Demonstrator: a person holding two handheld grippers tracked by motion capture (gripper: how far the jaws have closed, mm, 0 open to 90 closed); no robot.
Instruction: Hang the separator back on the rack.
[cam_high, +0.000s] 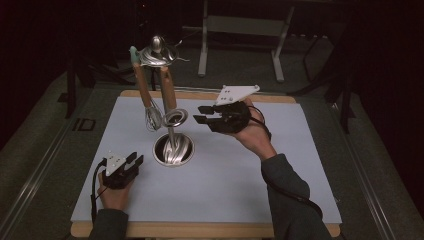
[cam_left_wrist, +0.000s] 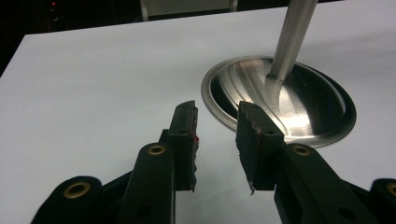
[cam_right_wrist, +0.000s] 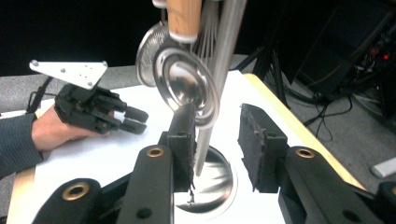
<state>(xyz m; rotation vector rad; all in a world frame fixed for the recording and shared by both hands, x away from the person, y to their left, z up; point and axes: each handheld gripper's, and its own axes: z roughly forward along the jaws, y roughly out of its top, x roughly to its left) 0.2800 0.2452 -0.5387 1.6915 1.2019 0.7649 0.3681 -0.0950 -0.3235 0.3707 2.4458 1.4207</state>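
Utensils (cam_high: 161, 100) are hung on a steel stand (cam_high: 173, 149) at mid-table, just left of the right gripper (cam_high: 202, 114). Its jaws are held apart, nothing gripped or touched. The left gripper (cam_high: 136, 160) is rested beside the stand's base, likewise open and empty.

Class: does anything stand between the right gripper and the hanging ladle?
Nothing visible does. The right gripper's open jaws face the ladle with bare space between; the stand's pole rises just beside it.
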